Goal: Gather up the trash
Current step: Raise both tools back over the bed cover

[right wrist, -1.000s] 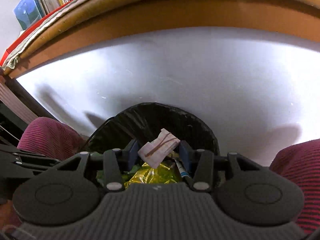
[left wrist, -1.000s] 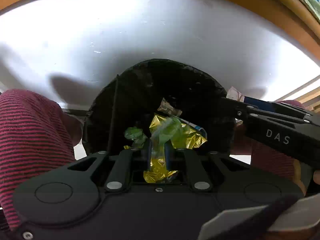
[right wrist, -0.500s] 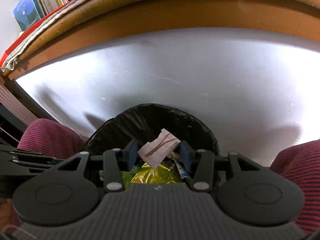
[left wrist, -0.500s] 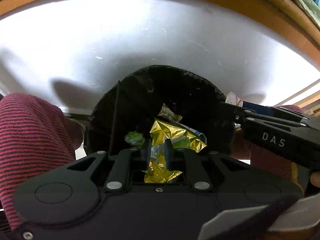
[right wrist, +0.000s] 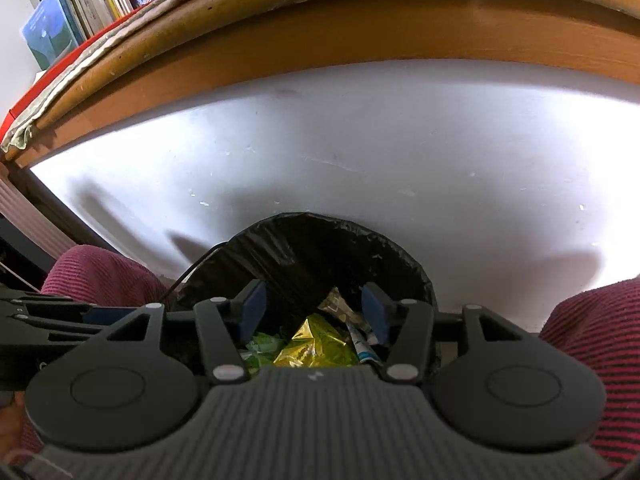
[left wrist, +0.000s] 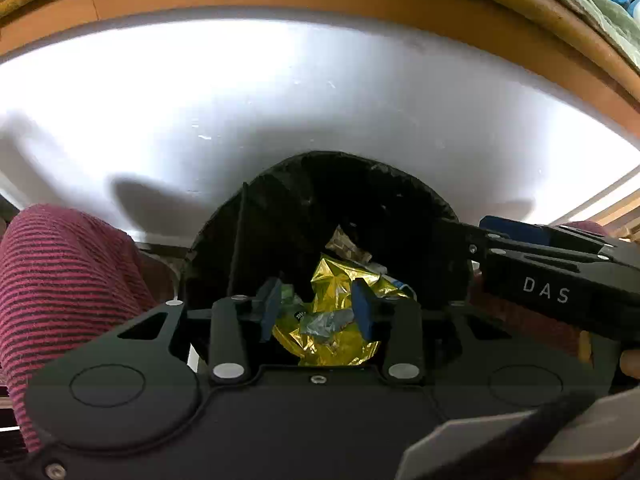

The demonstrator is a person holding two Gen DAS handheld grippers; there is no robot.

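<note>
A bin lined with a black bag sits below both grippers. My left gripper hangs over its mouth, and its jaws are opening. The crumpled gold foil wrapper lies loose between and below the blue pads, which do not press on it. My right gripper is also opening over the bin, with nothing between its pads. Through the gap I see the gold wrapper, a green wrapper and other scraps inside the bin.
A white panel rises behind the bin under a wooden table edge. Books stand at the upper left. The person's maroon striped clothing flanks the bin on both sides.
The left jaws, shut on the gold wrapper before, have spread apart and let it go. The right jaws have widened, and the white paper scrap they held is gone from view.
</note>
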